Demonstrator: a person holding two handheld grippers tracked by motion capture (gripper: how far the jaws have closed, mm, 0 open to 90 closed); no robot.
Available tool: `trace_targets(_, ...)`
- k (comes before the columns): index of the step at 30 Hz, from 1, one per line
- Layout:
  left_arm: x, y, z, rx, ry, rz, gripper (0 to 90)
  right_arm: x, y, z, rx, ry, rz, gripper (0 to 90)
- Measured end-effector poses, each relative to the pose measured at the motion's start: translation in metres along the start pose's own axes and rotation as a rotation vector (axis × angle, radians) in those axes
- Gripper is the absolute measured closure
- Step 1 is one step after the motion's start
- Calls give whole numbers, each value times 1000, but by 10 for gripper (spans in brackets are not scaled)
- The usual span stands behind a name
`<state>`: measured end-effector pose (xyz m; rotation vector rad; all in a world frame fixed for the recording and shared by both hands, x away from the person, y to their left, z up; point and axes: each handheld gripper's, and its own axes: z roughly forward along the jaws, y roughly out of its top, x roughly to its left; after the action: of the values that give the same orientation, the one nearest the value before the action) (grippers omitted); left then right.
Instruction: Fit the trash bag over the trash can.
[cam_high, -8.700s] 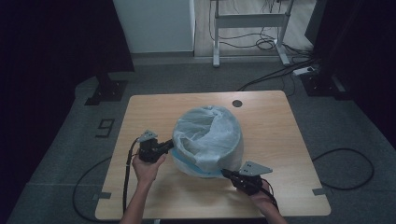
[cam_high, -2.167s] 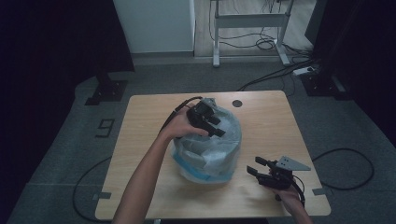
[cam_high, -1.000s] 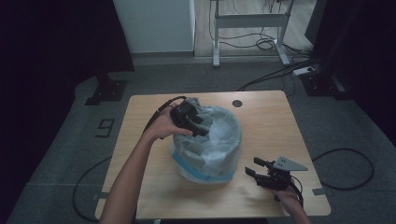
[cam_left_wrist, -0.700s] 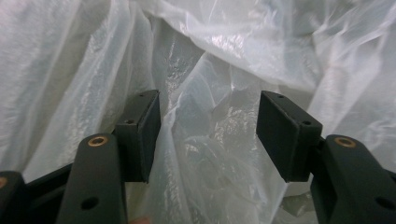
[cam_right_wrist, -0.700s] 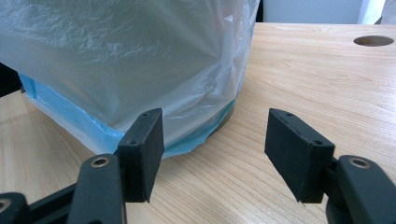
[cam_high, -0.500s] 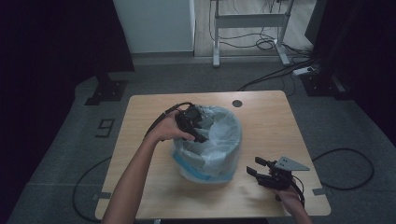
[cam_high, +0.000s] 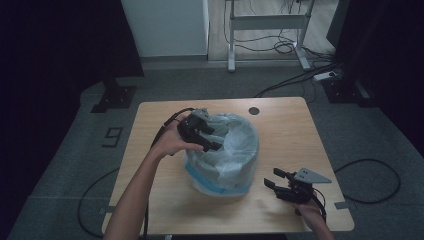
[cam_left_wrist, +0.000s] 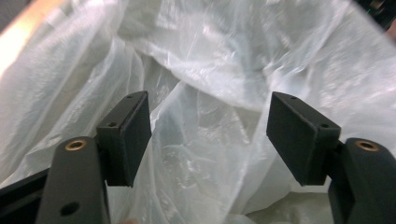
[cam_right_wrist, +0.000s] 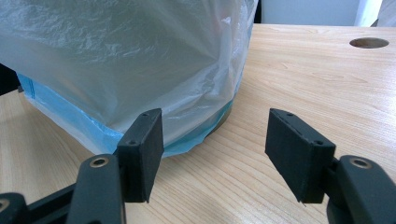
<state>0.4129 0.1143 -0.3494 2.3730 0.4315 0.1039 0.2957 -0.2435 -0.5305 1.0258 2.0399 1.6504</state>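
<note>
A round bin lined with a translucent plastic bag (cam_high: 225, 152) stands mid-table, a blue band (cam_right_wrist: 65, 121) showing around its base. My left gripper (cam_high: 212, 139) hangs over the bag's left rim and points into it. Its jaws have just been opening. In the left gripper view, crinkled bag film (cam_left_wrist: 224, 60) lies between and behind the left gripper (cam_left_wrist: 210, 140), and the pads do not press on it. My right gripper (cam_high: 271, 178) rests near the front right of the table, open. In its own view the right gripper (cam_right_wrist: 215, 149) faces the bag's lower right side (cam_right_wrist: 116, 56) with nothing between its jaws.
The wooden table (cam_high: 290, 130) has a round cable hole (cam_high: 254, 110) at its back edge, also the hole (cam_right_wrist: 369, 43) in the right gripper view. Bare tabletop (cam_right_wrist: 303, 79) lies to the right of the bin. Cables and a desk frame (cam_high: 270, 22) stand on the floor beyond.
My left gripper has slid a little leftward and nearer along the bag's rim, and its jaws stand wider. The right gripper has not moved.
</note>
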Motion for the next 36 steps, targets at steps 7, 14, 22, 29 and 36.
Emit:
trace_targets(7, -11, -18, -19, -135, 79, -25, 296, 0, 0, -1, 2, -11, -4, 358)
trace_targets(14, -23, -36, -33, -245, 133, -53, 299, 1, -1, -1, 12, -17, -15, 356)
trace_targets(22, -34, -60, -48, -299, 192, -65, 303, 1, -2, -2, 20, -25, -24, 356)
trace_targets(29, -46, -85, -58, -351, 210, -89, 305, 1, -3, -3, 22, -30, -29, 355)
trace_targets(36, -58, -116, -64, -374, 236, -114, 308, 0, -3, -4, 24, -34, -30, 355)
